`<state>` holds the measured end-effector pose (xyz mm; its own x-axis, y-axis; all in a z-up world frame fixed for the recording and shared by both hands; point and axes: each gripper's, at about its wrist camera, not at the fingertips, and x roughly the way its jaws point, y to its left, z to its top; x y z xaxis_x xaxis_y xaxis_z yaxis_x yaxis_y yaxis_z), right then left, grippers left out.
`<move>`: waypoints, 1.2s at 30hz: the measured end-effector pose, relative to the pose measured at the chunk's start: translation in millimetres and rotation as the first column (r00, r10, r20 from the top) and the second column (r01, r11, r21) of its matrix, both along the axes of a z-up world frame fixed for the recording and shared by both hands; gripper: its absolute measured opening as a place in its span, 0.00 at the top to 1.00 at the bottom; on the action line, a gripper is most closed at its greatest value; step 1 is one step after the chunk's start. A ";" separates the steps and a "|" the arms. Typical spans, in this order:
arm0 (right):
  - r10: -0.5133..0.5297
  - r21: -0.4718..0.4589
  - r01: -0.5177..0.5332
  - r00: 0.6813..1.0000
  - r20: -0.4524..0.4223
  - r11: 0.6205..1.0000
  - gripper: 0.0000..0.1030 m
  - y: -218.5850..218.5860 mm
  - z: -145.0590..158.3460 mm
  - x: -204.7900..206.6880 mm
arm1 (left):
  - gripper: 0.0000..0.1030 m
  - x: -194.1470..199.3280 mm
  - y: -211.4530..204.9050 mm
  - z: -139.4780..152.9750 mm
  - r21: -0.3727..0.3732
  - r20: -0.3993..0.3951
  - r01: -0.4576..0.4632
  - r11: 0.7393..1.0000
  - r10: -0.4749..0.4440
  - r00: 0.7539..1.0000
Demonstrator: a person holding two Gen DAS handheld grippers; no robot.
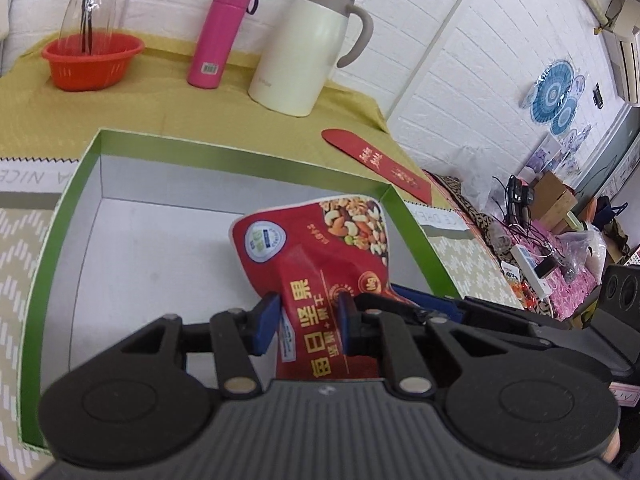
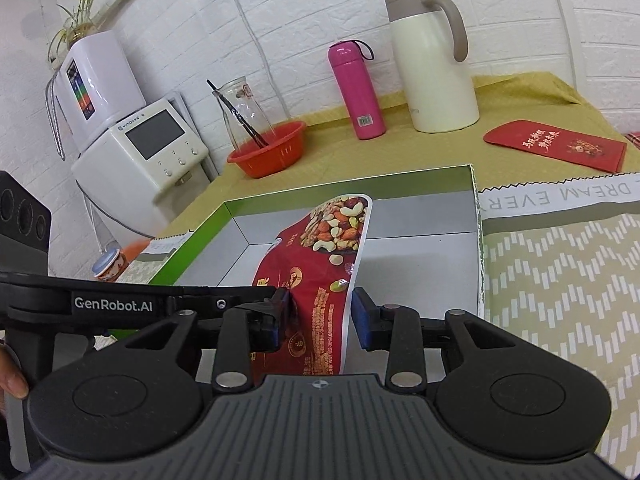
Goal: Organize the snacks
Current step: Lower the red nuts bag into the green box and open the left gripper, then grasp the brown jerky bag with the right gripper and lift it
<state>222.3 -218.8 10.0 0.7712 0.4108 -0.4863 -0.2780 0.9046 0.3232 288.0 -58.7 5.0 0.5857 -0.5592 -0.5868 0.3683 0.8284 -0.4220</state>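
A red pouch of mixed nuts [image 1: 344, 232] hangs over a shallow white box with a green rim [image 1: 240, 156]. My left gripper [image 1: 306, 320] is shut on the pouch's lower part, its blue pads creasing the foil. In the right wrist view the same pouch [image 2: 320, 280] stands between the blue pads of my right gripper [image 2: 320, 316]. A thin gap shows at the right pad, so these jaws stand open around it. The left gripper's finger [image 2: 224, 303] comes in from the left and meets the pouch. The box rim [image 2: 348, 190] lies just beyond.
At the back of the yellow-green cloth stand a cream jug [image 1: 304, 52], a pink flask [image 1: 218, 36] and a red basket [image 1: 92, 60] holding a glass carafe. A red envelope [image 1: 380, 164] lies right of the box. A white appliance [image 2: 140, 152] stands left of the table.
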 end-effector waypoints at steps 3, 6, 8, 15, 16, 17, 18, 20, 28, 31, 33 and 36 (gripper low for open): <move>-0.010 -0.066 0.011 1.000 0.028 0.998 0.32 3.8 5.5 -4.6 | 0.47 -2.2 6.7 1.0 0.021 0.018 -0.090 0.996 0.089 0.996; -0.038 -0.122 0.049 0.995 0.088 0.991 0.00 -1.4 16.2 -12.8 | 0.19 -12.1 19.8 8.3 -0.002 0.101 -0.153 0.988 0.152 0.983; -0.045 -0.154 0.067 0.989 0.143 0.986 0.00 -3.3 23.6 -22.8 | 0.19 -18.8 22.2 16.8 0.025 0.135 -0.160 0.987 0.155 0.979; -0.007 -0.294 0.068 0.979 0.204 0.953 0.00 14.2 44.6 -59.7 | 0.19 -57.0 20.8 43.7 0.089 0.234 -0.149 0.985 0.125 0.964; 0.005 -0.318 0.067 0.976 0.219 0.946 0.00 18.6 47.8 -68.6 | 0.19 -65.0 21.7 48.5 0.087 0.246 -0.142 0.986 0.117 0.962; 0.017 -0.342 0.067 0.971 0.237 0.937 0.00 22.5 50.8 -78.6 | 0.19 -72.1 23.3 52.4 0.084 0.254 -0.139 0.987 0.114 0.960; 0.022 -0.366 0.073 0.968 0.249 0.928 0.00 26.3 54.0 -88.7 | 0.19 -82.6 24.9 56.9 0.078 0.264 -0.135 0.988 0.110 0.958; 0.006 -0.403 0.100 0.967 0.254 0.910 0.00 31.9 58.9 -109.5 | 0.19 -102.4 28.9 64.4 0.070 0.280 -0.129 0.989 0.105 0.954; -0.048 -0.274 0.117 0.968 0.246 0.955 0.00 26.4 54.8 -189.8 | 0.19 -187.4 41.8 67.8 0.072 0.308 -0.083 0.994 0.057 0.950; -0.079 -0.204 0.124 0.974 0.214 0.971 0.00 23.5 44.6 -206.9 | 0.19 -217.1 46.7 57.1 0.085 0.341 -0.105 0.991 0.070 0.937; -0.104 -0.160 0.135 0.977 0.187 0.978 0.00 23.7 35.5 -216.2 | 0.19 -231.0 51.8 47.7 0.077 0.341 -0.125 0.989 0.092 0.935; -0.146 -0.089 0.158 0.981 0.127 0.983 0.00 22.6 20.5 -228.1 | 0.19 -246.7 64.1 29.0 0.023 0.288 -0.155 0.988 0.142 0.947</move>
<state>-5.8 -196.2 30.5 0.8759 0.2393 -0.4191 -0.1662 0.9649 0.2034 41.3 5.4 34.0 0.8063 -0.4299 -0.4063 0.3384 0.8986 -0.2791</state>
